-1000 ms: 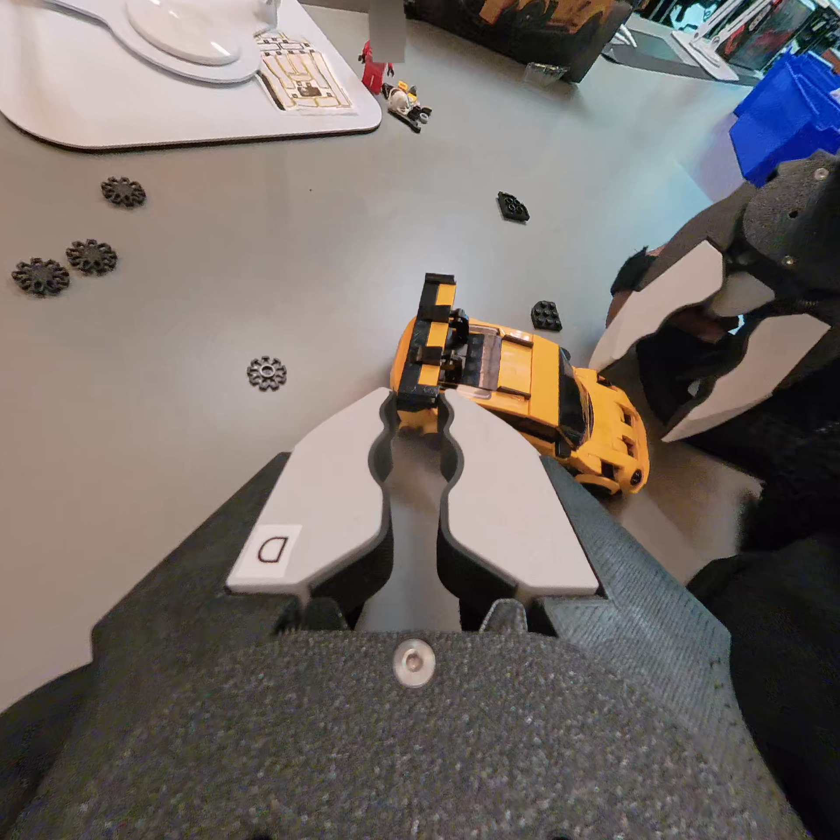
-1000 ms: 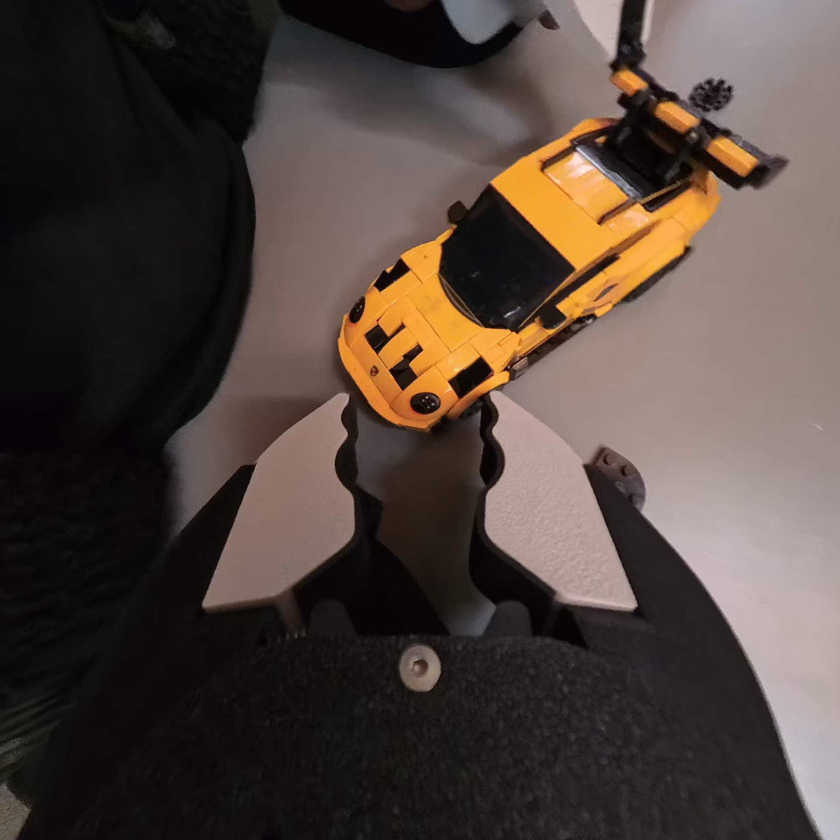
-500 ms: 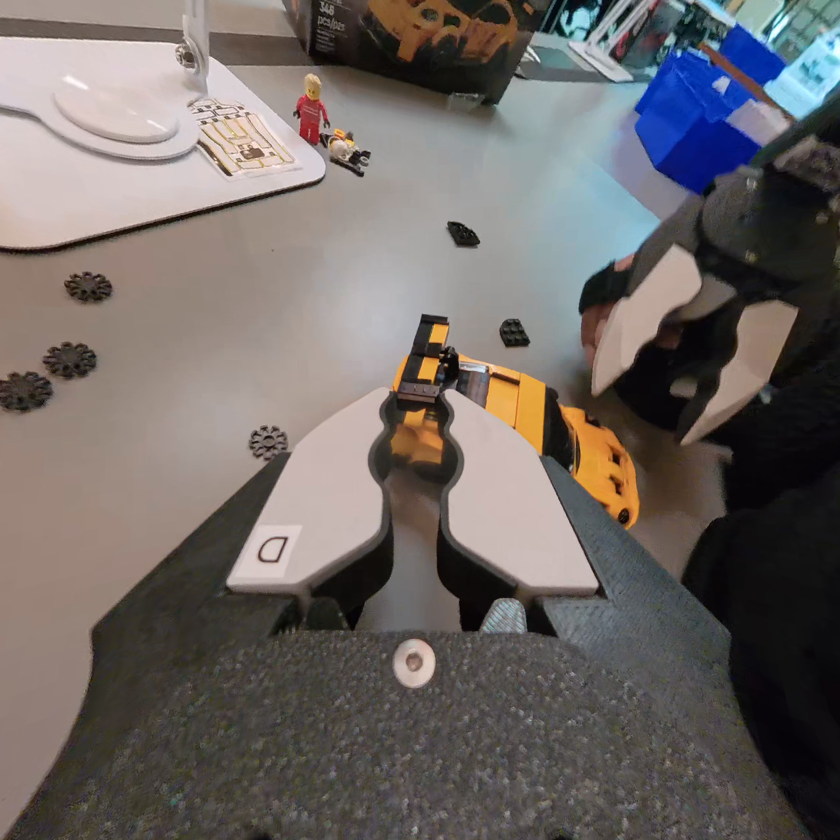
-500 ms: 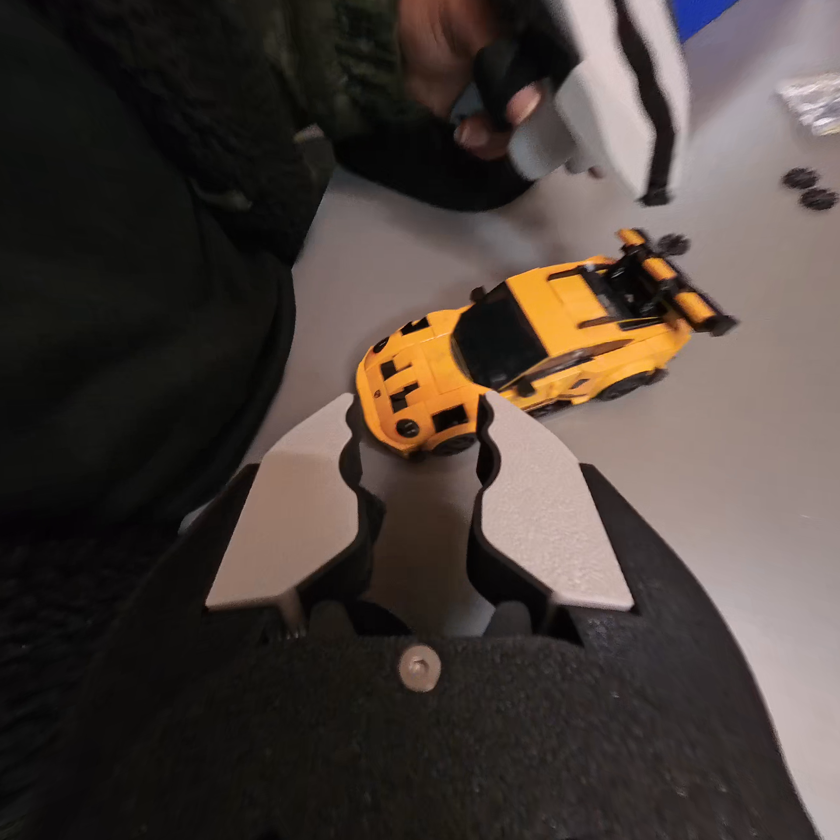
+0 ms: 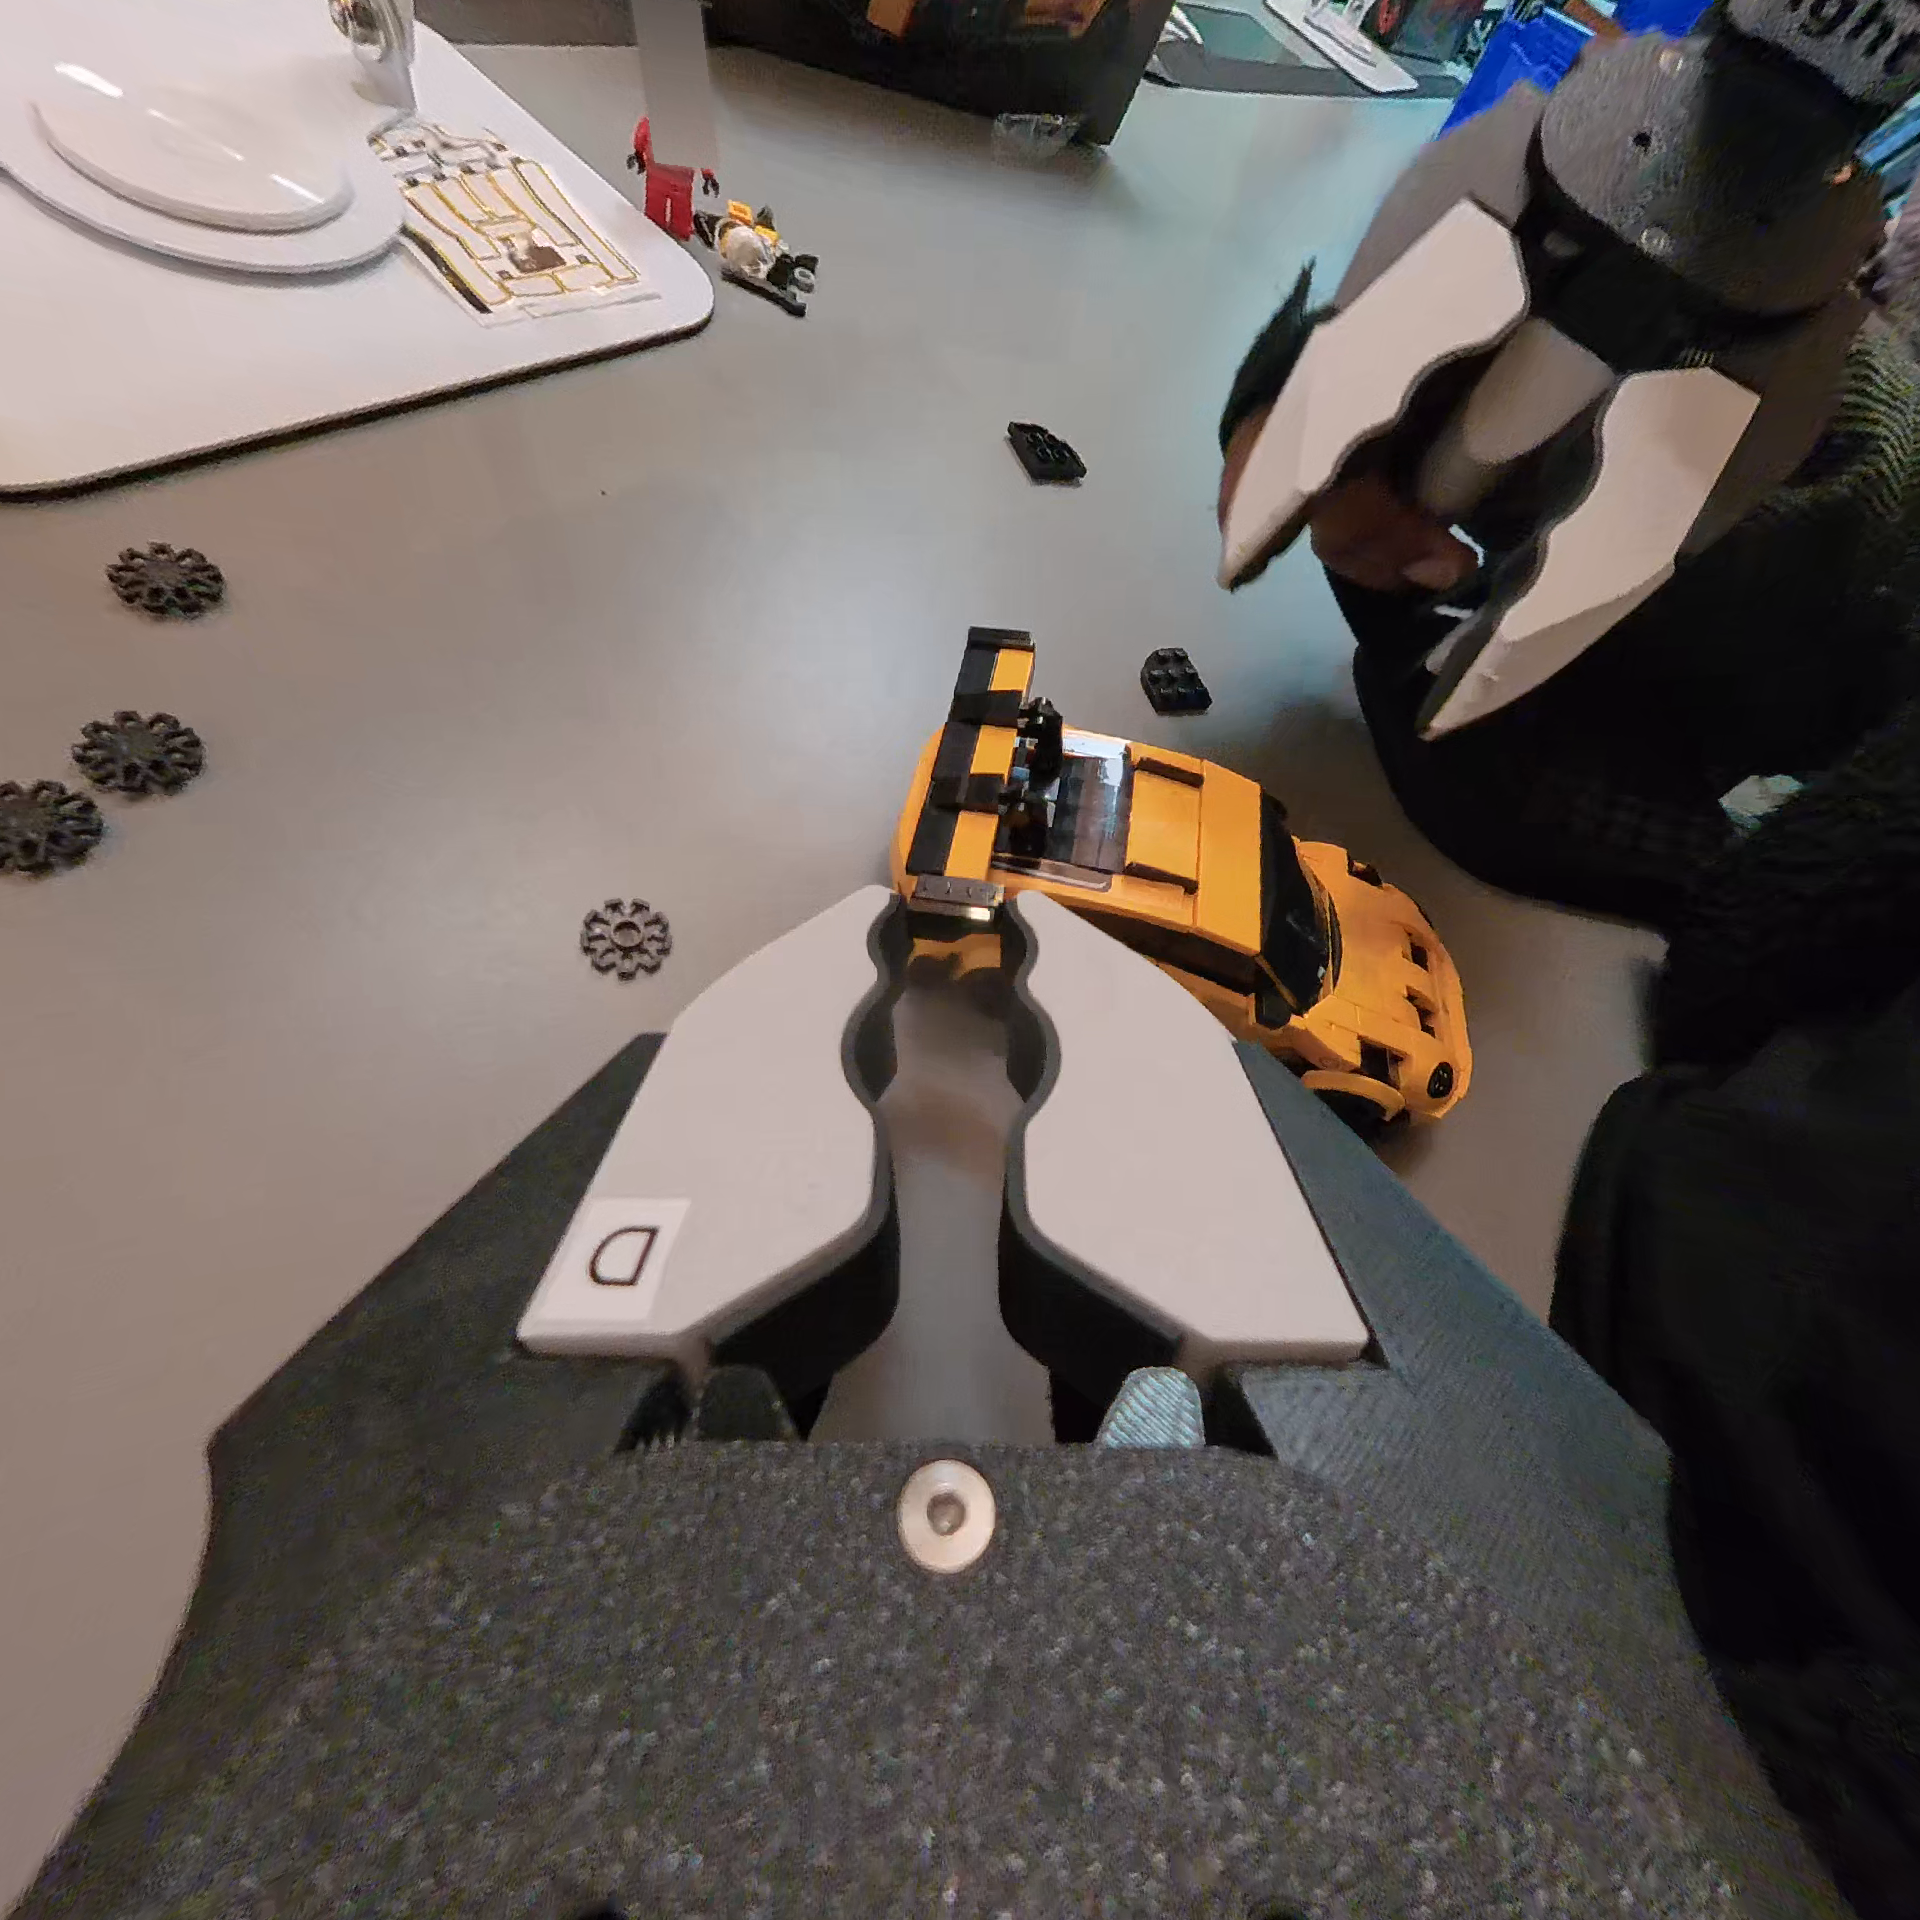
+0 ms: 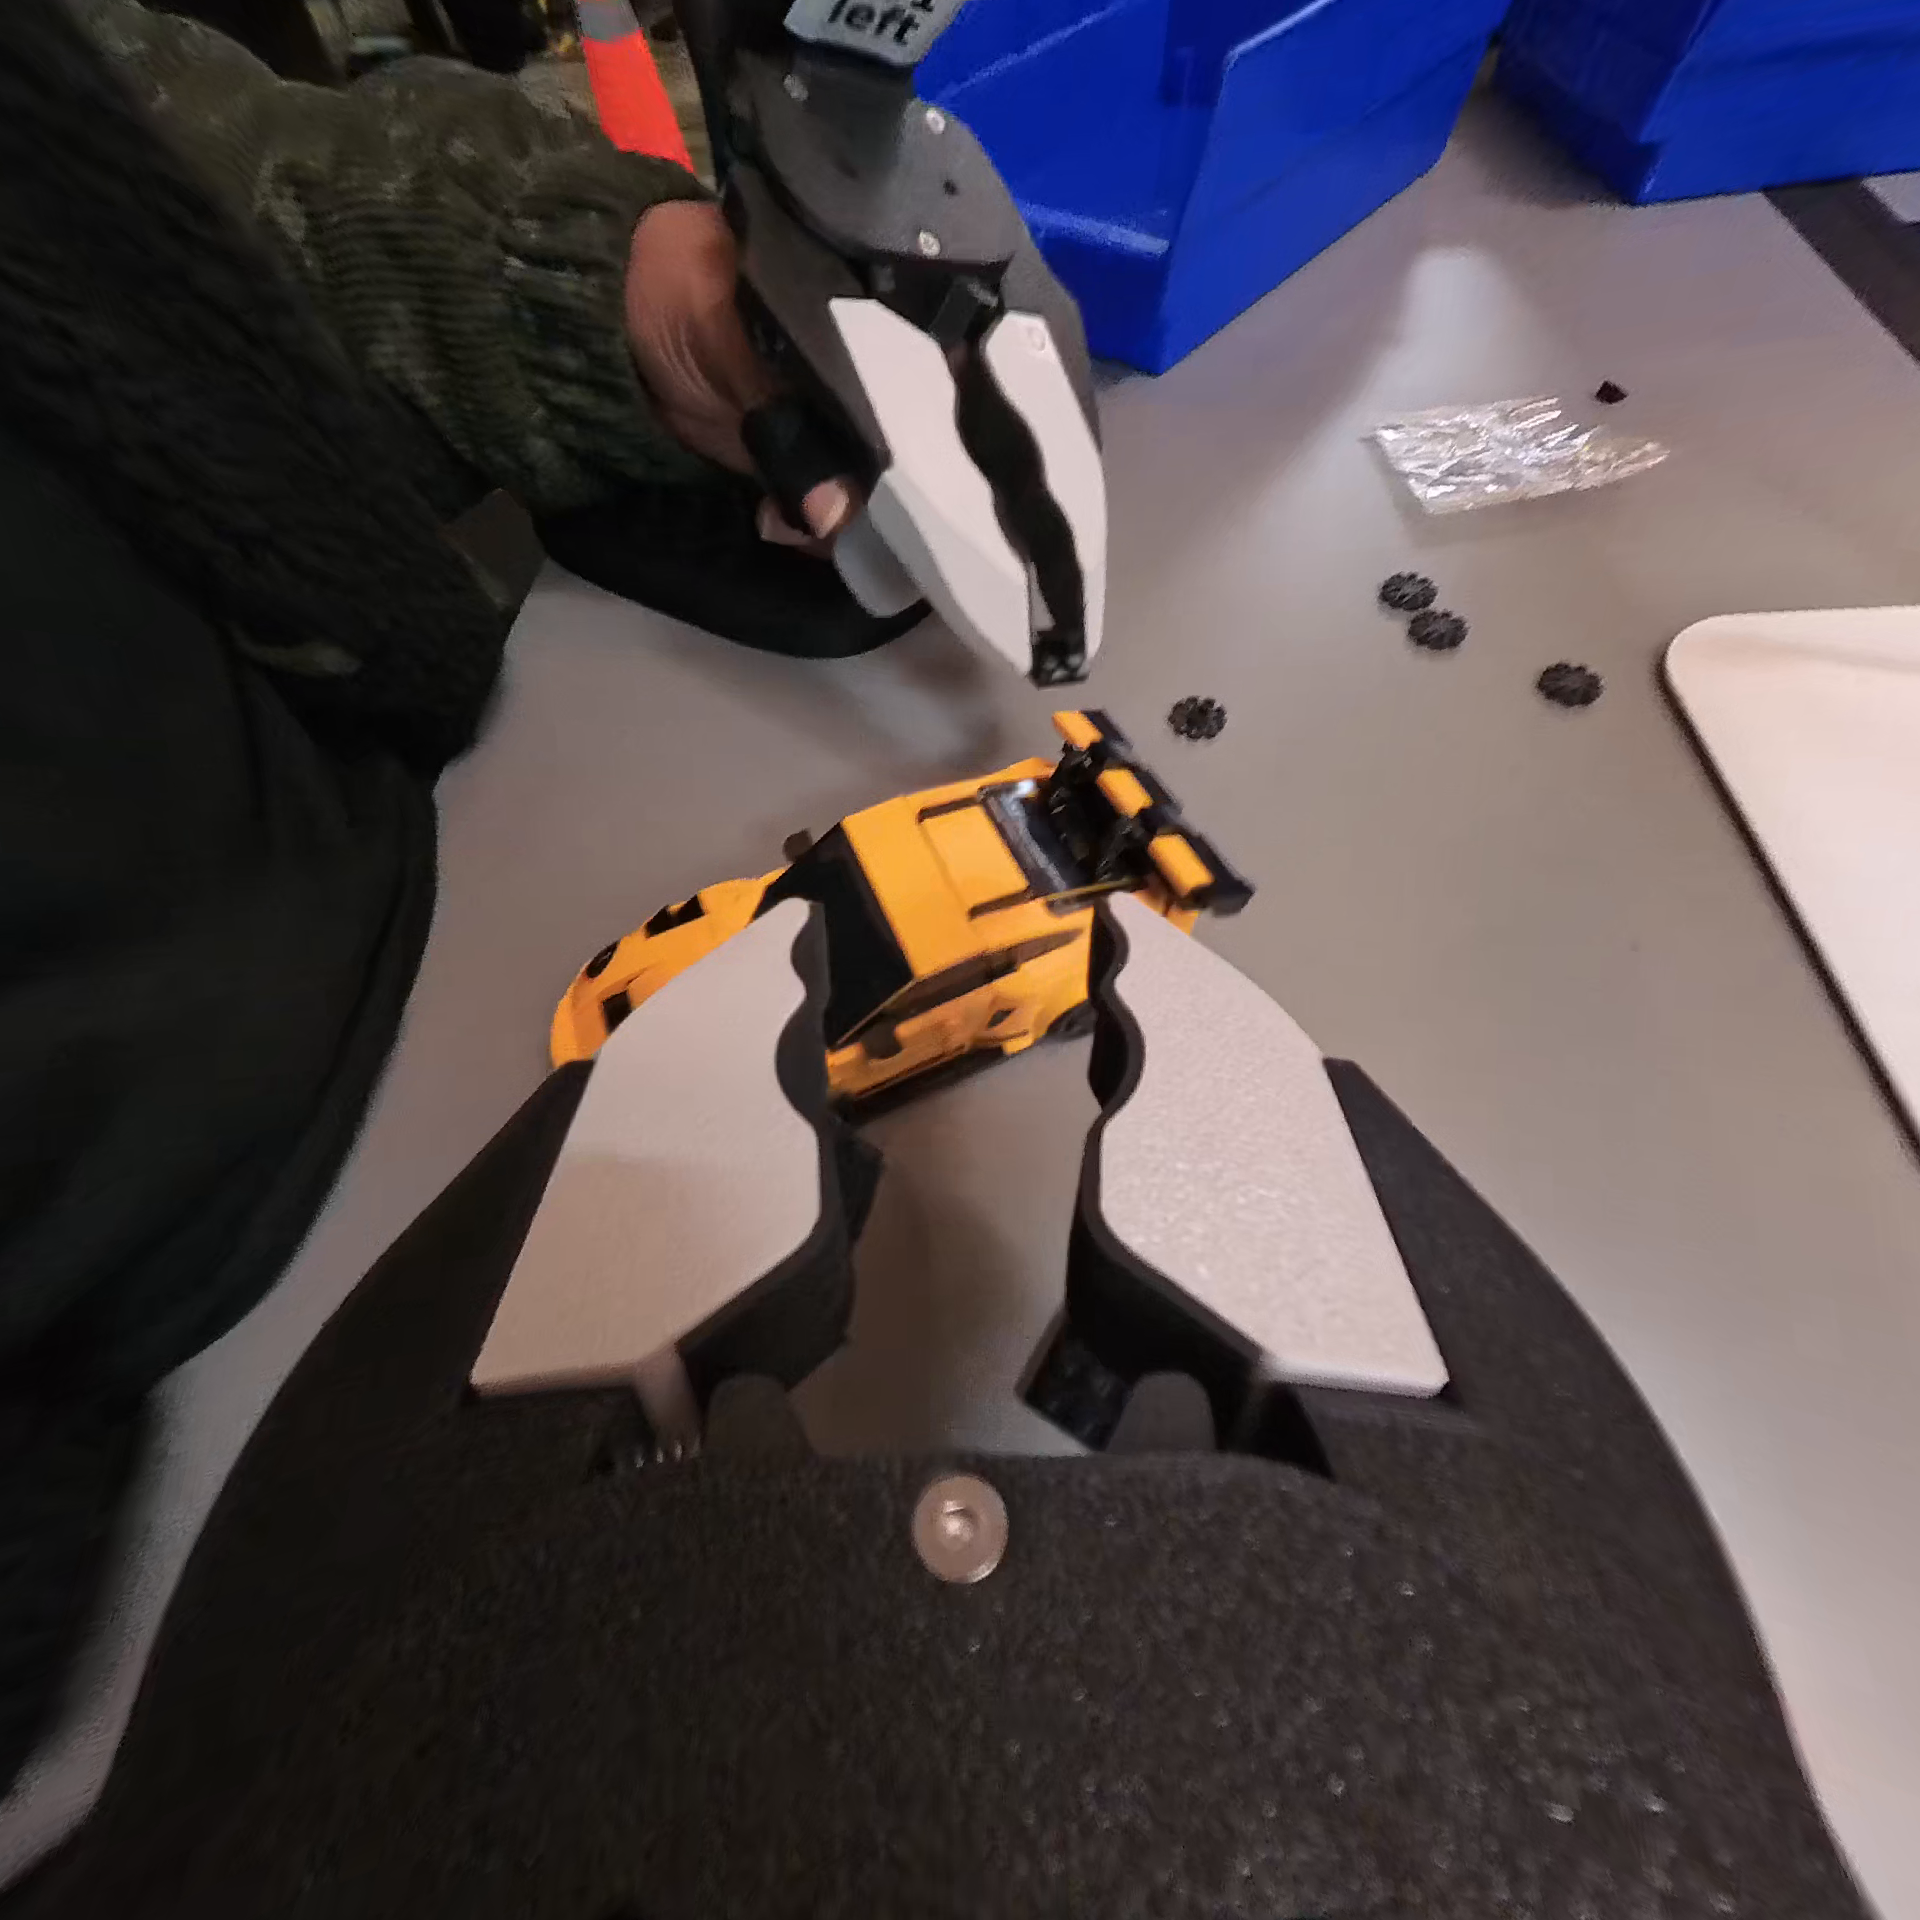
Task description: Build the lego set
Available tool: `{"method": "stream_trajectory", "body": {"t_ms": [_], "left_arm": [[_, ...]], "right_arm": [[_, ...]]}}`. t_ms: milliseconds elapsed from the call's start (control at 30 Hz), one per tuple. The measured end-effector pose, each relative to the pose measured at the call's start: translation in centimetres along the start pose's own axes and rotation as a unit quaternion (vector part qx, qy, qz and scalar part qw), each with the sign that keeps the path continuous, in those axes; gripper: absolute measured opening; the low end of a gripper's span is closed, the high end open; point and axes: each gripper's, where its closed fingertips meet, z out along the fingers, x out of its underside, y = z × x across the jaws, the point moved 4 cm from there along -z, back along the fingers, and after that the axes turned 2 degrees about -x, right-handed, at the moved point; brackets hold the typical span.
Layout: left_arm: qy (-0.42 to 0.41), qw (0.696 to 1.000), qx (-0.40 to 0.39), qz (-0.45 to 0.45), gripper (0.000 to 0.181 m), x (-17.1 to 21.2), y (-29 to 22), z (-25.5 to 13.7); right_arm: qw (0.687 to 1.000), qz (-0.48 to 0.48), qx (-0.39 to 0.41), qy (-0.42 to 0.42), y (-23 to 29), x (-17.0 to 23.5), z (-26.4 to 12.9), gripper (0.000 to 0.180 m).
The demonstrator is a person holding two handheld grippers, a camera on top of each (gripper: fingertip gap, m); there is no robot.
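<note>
Fingers (image 5: 769, 1122) of the left gripper (image 5: 951, 920) are drawn nearly together and pinch a small dark Lego piece (image 6: 1058, 662) at their very tips. The piece is just off the tail of the yellow Lego sports car (image 5: 1174, 873), close to its black-and-yellow rear wing (image 5: 987, 727) but not touching it. The car rests on the grey surface (image 5: 416, 675).

The right gripper (image 6: 956, 914) hangs above the middle of the car with its fingers spread wide and nothing between them. It is not touching the car.

One black spoked wheel disc (image 5: 625, 937) lies near the car's tail, on the side away from the right gripper. A black studded plate (image 5: 1176, 681) lies just beyond the wing.

Hazards, as judged from this position:
- The piece is held only at the fingertips. Off-axis pressure while seating it may twist it or eject it from the grip.
- The car is unbraced. Pressing against the tail may slide the car across the surface or detach the wing, which stands on thin struts.
- Closing the right fingers unevenly may dislodge small side parts.
</note>
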Motion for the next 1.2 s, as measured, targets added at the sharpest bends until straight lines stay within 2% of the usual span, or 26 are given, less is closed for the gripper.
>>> {"method": "stream_trajectory", "body": {"t_ms": [200, 467, 633, 833, 1200], "left_arm": [[0.038, 0.999, 0.011, -0.029, 0.017, 0.6, 0.4, 0.7], [0.024, 0.999, 0.029, -0.032, 0.017, 0.0, 0.4, 0.8], [0.037, 0.997, 0.042, -0.054, 0.017, 0.1, 0.6, 1.0], [0.062, 0.996, 0.04, -0.052, 0.017, 0.6, 0.7, 1.5], [0.047, 0.996, 0.057, -0.043, 0.017, 0.1, 0.5, 1.8]], "right_arm": [[0.998, -0.055, 0.003, 0.024, -2.6, -2.6, 3.2, 0.044], [0.985, -0.136, 0.007, 0.105, -2.7, -3.2, 7.1, 0.039], [0.978, -0.156, 0.036, 0.13, -2.3, -2.5, 7.0, 0.039], [0.979, -0.149, 0.065, 0.123, -2.2, -2.4, 6.6, 0.039], [0.958, -0.213, 0.116, 0.154, -2.2, -2.0, 7.6, 0.03]]}}
